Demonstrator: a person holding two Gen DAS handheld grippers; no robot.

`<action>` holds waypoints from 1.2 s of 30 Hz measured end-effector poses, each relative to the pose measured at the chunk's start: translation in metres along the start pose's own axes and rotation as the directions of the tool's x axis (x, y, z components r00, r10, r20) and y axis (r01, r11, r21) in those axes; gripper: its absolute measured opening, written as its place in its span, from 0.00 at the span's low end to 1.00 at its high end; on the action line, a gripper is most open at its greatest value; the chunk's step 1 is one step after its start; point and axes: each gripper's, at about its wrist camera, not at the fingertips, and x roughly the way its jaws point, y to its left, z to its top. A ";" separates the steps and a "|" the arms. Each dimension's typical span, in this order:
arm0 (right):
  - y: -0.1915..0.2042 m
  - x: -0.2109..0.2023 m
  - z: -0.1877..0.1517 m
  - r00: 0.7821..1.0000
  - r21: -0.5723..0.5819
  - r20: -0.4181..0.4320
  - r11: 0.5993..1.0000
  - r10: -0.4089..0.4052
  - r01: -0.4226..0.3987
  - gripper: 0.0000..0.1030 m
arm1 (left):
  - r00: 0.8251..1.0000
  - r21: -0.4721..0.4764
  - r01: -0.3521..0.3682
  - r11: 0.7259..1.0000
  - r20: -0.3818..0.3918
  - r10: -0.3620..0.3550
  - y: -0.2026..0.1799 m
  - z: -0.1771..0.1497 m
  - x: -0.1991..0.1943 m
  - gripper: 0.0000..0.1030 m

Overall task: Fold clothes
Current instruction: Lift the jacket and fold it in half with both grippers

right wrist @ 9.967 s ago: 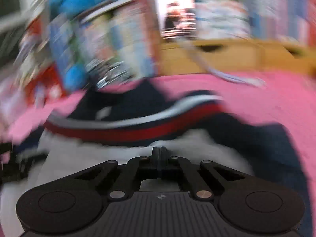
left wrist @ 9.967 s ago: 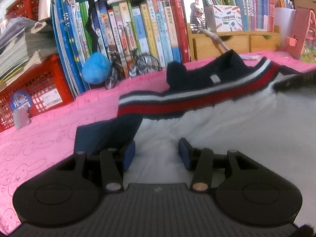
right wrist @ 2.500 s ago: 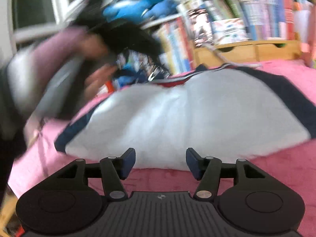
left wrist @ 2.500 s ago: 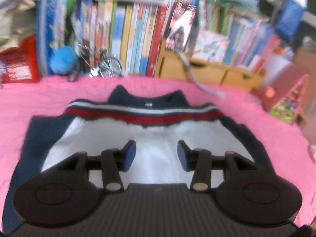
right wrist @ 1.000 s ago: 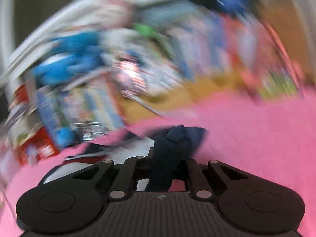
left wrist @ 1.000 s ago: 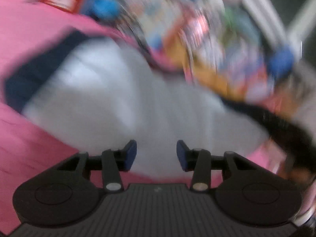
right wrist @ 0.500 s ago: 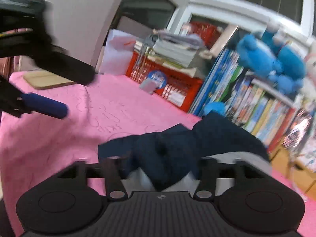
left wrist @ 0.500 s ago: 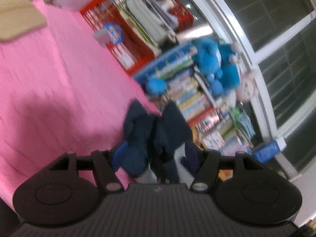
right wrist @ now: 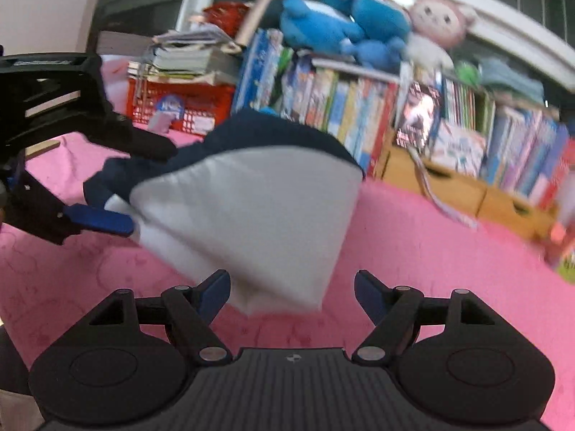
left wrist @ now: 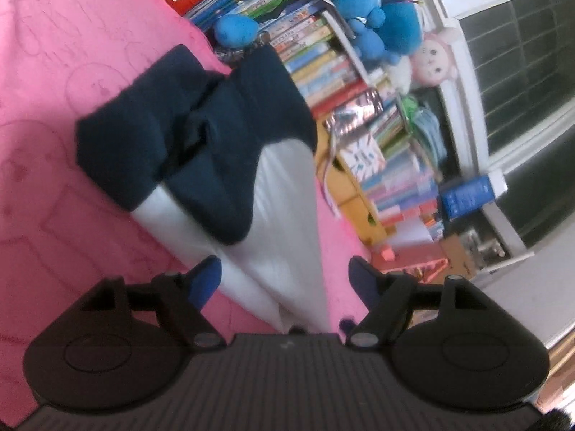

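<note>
A white garment with navy sleeves (left wrist: 284, 197) lies folded over on the pink cloth (left wrist: 54, 72), its navy part (left wrist: 201, 125) bunched at the far end. My left gripper (left wrist: 285, 278) is open, and the white fabric's near end reaches between its fingers. In the right wrist view the same garment (right wrist: 251, 212) lies just ahead of my right gripper (right wrist: 291, 292), which is open with the white corner near its left finger. The left gripper (right wrist: 149, 190) shows there at the garment's left edge, jaws apart around the fabric.
Rows of books (right wrist: 341, 115) line the back, with blue and pink plush toys (right wrist: 323, 25) on top. A red basket (right wrist: 179, 104) stands at the back left and a wooden drawer box (right wrist: 449, 183) at the back right. Pink cloth (right wrist: 431, 251) covers the surface.
Half a second ago both grippers were close on the bunched navy fabric. Now both stand open and further back, and the garment rests folded, white side showing.
</note>
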 end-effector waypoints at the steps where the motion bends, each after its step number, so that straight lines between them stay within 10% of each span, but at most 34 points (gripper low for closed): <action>1: 0.000 0.001 -0.003 1.000 0.011 -0.008 1.000 0.008 -0.008 0.74 | 1.000 -0.005 0.004 1.000 0.013 -0.004 0.000 0.002 0.005 0.75; 7: -0.011 0.023 0.002 0.992 0.191 -0.082 0.979 0.093 -0.076 0.74 | 0.996 -0.077 0.035 0.996 0.083 -0.028 0.006 0.011 0.038 0.87; 8: -0.017 0.029 0.004 0.988 0.256 -0.105 0.963 0.117 -0.087 0.74 | 0.996 -0.079 0.022 0.997 0.090 -0.015 0.004 0.012 0.041 0.79; 11: -0.031 0.030 0.004 0.988 0.366 -0.096 0.927 0.119 -0.076 0.73 | 0.987 -0.030 -0.013 0.999 0.159 0.018 -0.004 0.017 0.033 0.13; 12: -0.032 0.030 0.004 0.990 0.369 -0.100 0.928 0.099 -0.056 0.73 | 0.983 -0.008 -0.016 1.000 0.185 0.017 -0.006 0.019 0.027 0.07; 20: -0.015 0.035 0.013 0.996 0.239 -0.086 0.971 0.024 -0.003 0.64 | 0.959 0.029 -0.043 0.999 0.282 0.033 0.002 0.034 -0.005 0.09; 22: -0.008 0.037 0.016 0.997 0.194 -0.074 0.981 0.020 -0.005 0.55 | 0.974 -0.015 -0.014 1.000 0.224 0.017 0.008 0.033 0.008 0.29; 24: -0.002 0.041 0.021 0.997 0.154 -0.074 0.988 0.013 -0.002 0.42 | 0.986 -0.063 0.009 0.998 0.166 0.001 0.015 0.034 0.028 0.70; 25: -0.001 0.045 0.022 0.996 0.150 -0.088 0.989 0.006 0.008 0.40 | 0.988 -0.079 0.006 0.997 0.152 0.006 0.018 0.035 0.036 0.65; 27: 0.001 0.052 0.025 0.993 0.141 -0.116 0.990 -0.008 0.025 0.35 | 0.986 -0.055 -0.069 0.996 0.149 0.077 0.016 0.038 0.046 0.06; 36: 0.017 0.046 0.024 0.997 0.010 -0.077 1.000 -0.008 0.009 0.24 | 0.937 0.270 -0.252 0.929 0.310 0.164 -0.007 0.037 -0.005 0.06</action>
